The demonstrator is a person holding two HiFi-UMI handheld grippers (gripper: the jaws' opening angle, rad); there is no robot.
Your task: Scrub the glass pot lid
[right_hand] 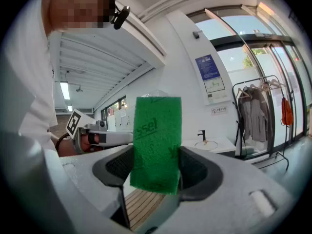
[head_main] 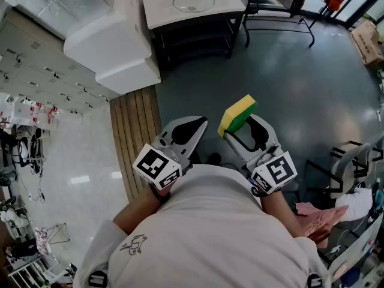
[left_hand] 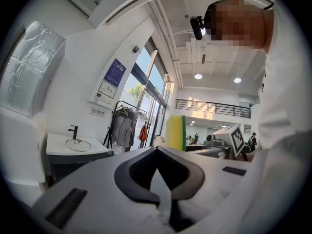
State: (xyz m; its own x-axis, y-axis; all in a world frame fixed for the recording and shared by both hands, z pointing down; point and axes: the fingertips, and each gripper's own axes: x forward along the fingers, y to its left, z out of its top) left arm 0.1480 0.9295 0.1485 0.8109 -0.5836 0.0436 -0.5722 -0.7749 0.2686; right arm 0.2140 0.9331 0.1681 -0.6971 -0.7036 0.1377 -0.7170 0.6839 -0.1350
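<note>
Jaws of my right gripper [right_hand: 157, 152] are clamping a sponge [right_hand: 156, 143]. Its green rough face is turned toward that gripper's camera and its yellow side is behind. Most of the sponge is standing out above the jaws. On my left gripper [left_hand: 157, 149] the jaws are pressed together and nothing is between them. Both grippers are hanging close in front of the person's body.

The glass lid [head_main: 193, 0] is lying flat on the white tabletop [head_main: 157, 11] beside the black tap [left_hand: 73, 130], well apart from both grippers. So I am judging that the scrubbing is not yet begun and the approach is coming first.

What I am worrying about is this. The sponge is being held only by its lower part, so when I am pressing it on the glass it may bend over or twist out of the grip. The lid is round and smooth, and nothing is holding it. If I am pushing sideways with one gripper only, it may slide toward the tabletop's edge and fall. To steady it, the left jaws must be opened first, because a closed gripper coming down on glass could knock it. A brown mark is showing in the lid's middle, and I cannot tell whether it is a knob or dirt.
</note>
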